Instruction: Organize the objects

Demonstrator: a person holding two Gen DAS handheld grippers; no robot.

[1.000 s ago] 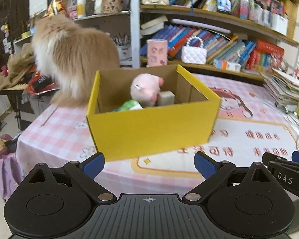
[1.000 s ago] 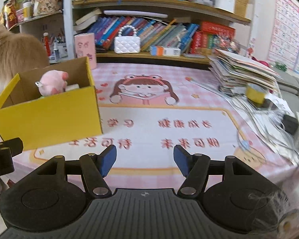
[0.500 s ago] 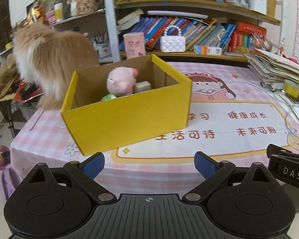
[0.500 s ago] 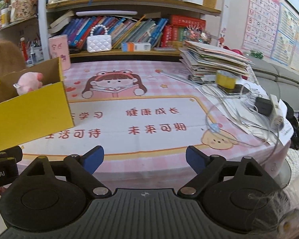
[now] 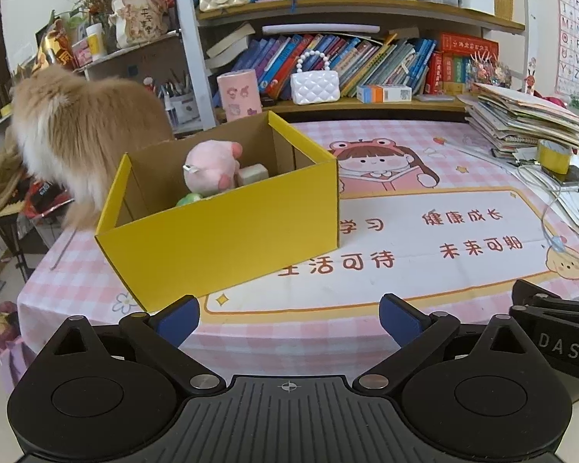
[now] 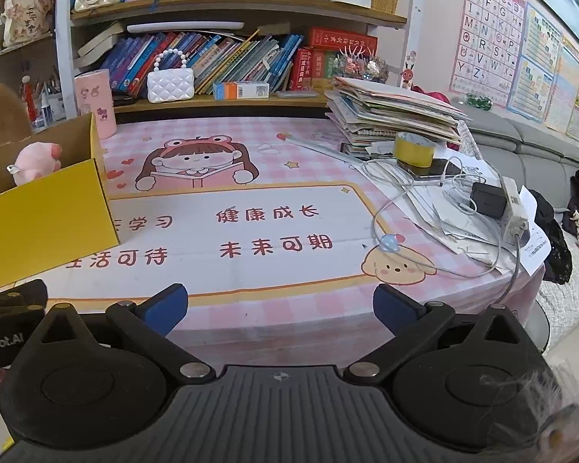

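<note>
A yellow cardboard box [image 5: 227, 239] stands on the left of the pink checked table [image 5: 444, 231]. Inside it lie a pink plush pig [image 5: 211, 168], a pale block [image 5: 254, 173] and something green [image 5: 189, 198]. My left gripper [image 5: 289, 318] is open and empty, just off the table's near edge in front of the box. My right gripper [image 6: 281, 306] hangs at the near edge further right, its jaws opening wide with nothing between them. In the right wrist view the box [image 6: 46, 223] and the pig [image 6: 34, 162] show at the left.
A fluffy tan animal [image 5: 85, 142] stands behind the box at the table's left edge. A stack of books and papers [image 6: 397, 115], a yellow tape roll [image 6: 415, 150], cables and a charger [image 6: 486, 198] crowd the right side. Bookshelves [image 5: 347, 61] line the back.
Both views have swung rightward, so the box sits further left in each. The right gripper's jaws have spread much wider. The left jaws look the same.
</note>
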